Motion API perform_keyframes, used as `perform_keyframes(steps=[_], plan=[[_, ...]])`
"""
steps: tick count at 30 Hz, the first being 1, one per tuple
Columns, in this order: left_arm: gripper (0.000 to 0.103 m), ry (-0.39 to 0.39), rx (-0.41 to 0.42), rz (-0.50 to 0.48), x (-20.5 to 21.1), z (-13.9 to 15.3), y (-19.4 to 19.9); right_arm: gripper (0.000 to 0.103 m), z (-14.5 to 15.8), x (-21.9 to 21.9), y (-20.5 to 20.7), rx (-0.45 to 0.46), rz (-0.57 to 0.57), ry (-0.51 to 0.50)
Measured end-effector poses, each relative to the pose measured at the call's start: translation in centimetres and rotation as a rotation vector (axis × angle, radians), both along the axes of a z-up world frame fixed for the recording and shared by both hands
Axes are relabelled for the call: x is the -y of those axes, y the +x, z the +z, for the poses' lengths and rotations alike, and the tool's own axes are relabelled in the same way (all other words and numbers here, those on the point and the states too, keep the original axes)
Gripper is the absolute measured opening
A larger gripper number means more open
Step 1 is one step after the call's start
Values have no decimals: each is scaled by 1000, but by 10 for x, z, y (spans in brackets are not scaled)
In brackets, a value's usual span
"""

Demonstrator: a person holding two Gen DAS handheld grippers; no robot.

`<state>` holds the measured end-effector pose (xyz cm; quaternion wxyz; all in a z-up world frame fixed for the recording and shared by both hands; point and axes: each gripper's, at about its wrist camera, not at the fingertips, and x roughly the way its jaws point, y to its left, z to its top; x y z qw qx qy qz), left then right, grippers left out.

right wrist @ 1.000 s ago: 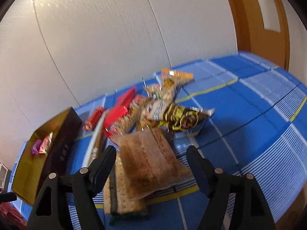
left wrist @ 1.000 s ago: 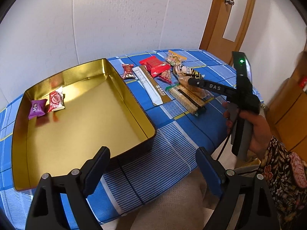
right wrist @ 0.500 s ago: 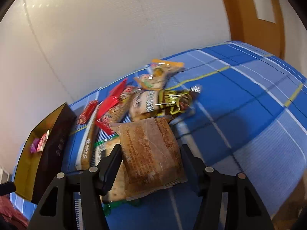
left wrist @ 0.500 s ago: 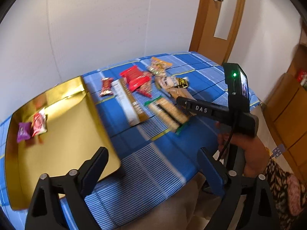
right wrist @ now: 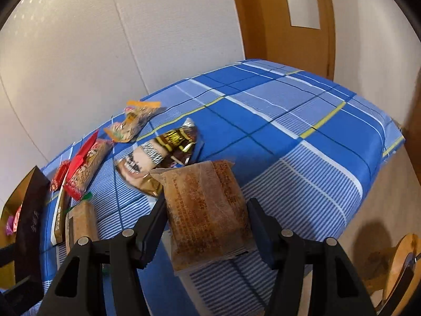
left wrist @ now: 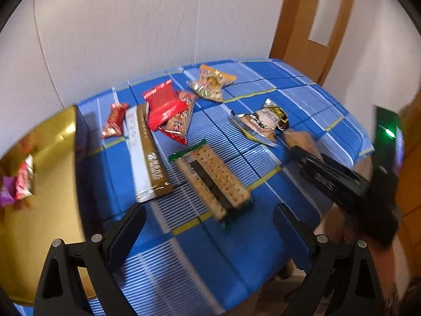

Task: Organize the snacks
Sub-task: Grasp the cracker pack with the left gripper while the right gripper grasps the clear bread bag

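On a table under a blue checked cloth (right wrist: 302,121), set against a white textured wall (left wrist: 131,26) with a wooden door (right wrist: 276,13) at the far right corner, snacks lie in a loose row. A gold tin (left wrist: 47,173) with dark outer walls sits at the left; 2 small wrapped sweets (left wrist: 18,184) rest inside it near its far wall. Beside the tin lie a long white-and-gold bar (left wrist: 144,155), a flat cracker pack (left wrist: 213,181) in clear film, red packets (left wrist: 165,108), an orange-topped bag (left wrist: 210,84) and a crinkled foil bag (left wrist: 265,121). The right half of the cloth is bare out to its rounded edge, with wood floor (right wrist: 373,197) beyond.

The right gripper (right wrist: 205,226) is clamped on a brown, flat, rectangular pack (right wrist: 205,210), both pads against its sides, above the table's near edge. The left gripper (left wrist: 208,226) stands wide apart with nothing between its pads, above the near edge before the cracker pack.
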<state>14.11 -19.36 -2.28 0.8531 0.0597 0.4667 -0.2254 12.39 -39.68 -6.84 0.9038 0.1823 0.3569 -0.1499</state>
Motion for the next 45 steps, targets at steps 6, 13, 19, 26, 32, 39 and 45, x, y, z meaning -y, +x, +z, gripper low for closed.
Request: perform_keyframes(steps=[6,13,19,26,32,39,45], plan=[[90,-21,-69,76,17,-15,26,62,1,1,-2,3,1,6],[72,37,-70,66,44,-29,41,62,1,1,-2,5,1,17],[56,62,8,5,45,-35,36,62,1,1,-2,6,-2,23],[55,29,-9,-13,26,-37,29,62,1,2,-2,8,-7,30],[67,17,-32,25,20,-42,30,62,1,0,-2,6,-4,25],[51,76,59,-34,31,-46,16,62,1,0,-2,6,-3,24],[50,-6,53,-43,19,-41,7,62,1,0,-2,10,-2,33]])
